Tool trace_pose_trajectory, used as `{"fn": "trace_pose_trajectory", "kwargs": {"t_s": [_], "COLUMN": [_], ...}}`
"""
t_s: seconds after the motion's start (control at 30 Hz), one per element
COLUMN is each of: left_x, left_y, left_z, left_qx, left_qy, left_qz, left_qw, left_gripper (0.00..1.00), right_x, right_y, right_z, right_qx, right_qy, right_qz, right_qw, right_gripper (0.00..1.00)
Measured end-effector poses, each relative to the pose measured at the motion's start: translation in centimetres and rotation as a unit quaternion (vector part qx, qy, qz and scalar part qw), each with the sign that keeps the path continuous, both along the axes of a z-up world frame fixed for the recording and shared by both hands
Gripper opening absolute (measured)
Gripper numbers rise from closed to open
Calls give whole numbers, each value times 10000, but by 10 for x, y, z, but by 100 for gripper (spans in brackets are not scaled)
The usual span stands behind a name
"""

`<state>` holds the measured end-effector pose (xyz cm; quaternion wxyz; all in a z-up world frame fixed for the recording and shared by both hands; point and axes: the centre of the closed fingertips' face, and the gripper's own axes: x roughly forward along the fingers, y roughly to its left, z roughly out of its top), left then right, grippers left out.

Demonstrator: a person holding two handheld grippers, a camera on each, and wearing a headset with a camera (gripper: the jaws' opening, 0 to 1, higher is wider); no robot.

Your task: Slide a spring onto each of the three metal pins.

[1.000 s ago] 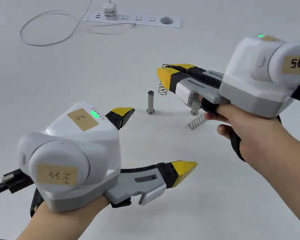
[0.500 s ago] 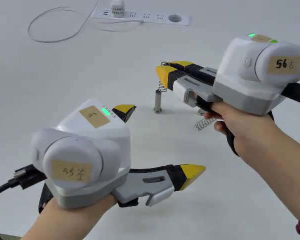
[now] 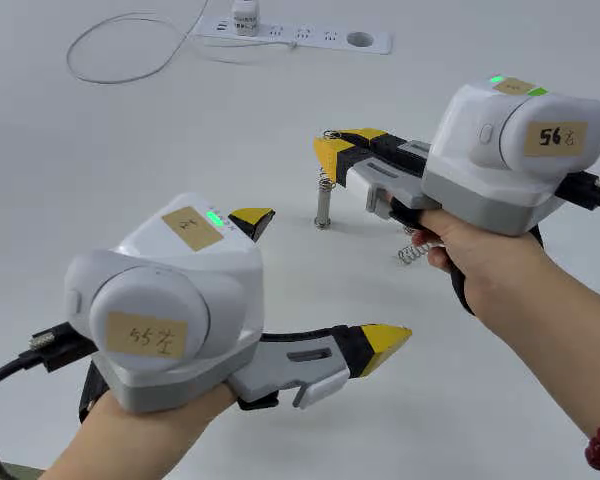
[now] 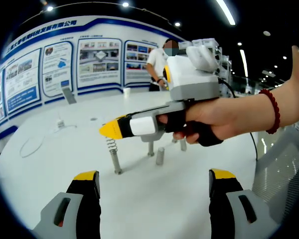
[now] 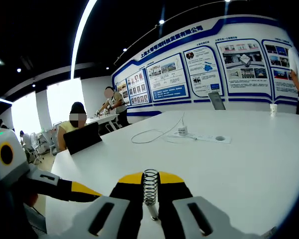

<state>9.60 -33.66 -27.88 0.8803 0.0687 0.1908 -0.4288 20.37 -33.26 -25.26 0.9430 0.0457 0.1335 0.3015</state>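
At a white desk (image 3: pixel 100 140), a person works two hand-held grippers. The right gripper (image 3: pixel 342 143), at 2 o'clock in the head view, has its yellow-tipped black fingers (image 5: pixel 132 180) pressed in on a small coiled metal spring (image 5: pixel 150 186), which they hold upright between their tips.

The spring hangs straight below the fingertips, directly over a slim upright metal pin (image 3: pixel 323 208) near the centre of the desk. In the left gripper view the spring's (image 4: pixel 111 145) lower end meets the top of the pin (image 4: pixel 117 163). Whether it has passed over the tip cannot be told.

The left gripper (image 3: pixel 318 277), at 7 o'clock in the head view, hovers above the desk with its fingers (image 4: pixel 84 177) spread wide and nothing between them. It sits well apart from the pin.

A second coiled spring (image 3: pixel 413 250) lies flat on the desk at 4 o'clock from the pin, just under the right hand (image 3: pixel 475 250). Other short metal pins (image 4: pixel 160 156) stand upright close behind the first in the left gripper view.

At 12 o'clock in the head view, a white power strip (image 3: pixel 310 37) lies at the far edge. A looped white cable (image 3: pixel 120 55) lies beside it at 11 o'clock.
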Motion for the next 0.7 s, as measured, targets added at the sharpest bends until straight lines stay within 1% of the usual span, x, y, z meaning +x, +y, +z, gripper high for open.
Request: {"fn": "trace_pose_trajectory", "kwargs": {"t_s": [0.13, 0.33, 0.6, 0.7], "left_x": [0, 2, 3, 4], "left_y": [0, 3, 3, 3], "left_z": [0, 0, 1, 2], "left_qx": [-17, -28, -9, -26], "left_qy": [19, 23, -6, -23], "left_qz": [12, 67, 65, 88], "left_qw": [10000, 10000, 10000, 10000], "left_gripper": [92, 92, 92, 91], "right_x": [-2, -5, -8, -8], "right_y": [2, 3, 3, 3], "right_z": [-1, -1, 0, 0], "right_qx": [-166, -295, -588, -637], "right_qy": [-83, -168, -320, -341], "right_qz": [53, 85, 118, 125], "right_qw": [9998, 9994, 9977, 9973], "right_gripper": [11, 11, 11, 11]}}
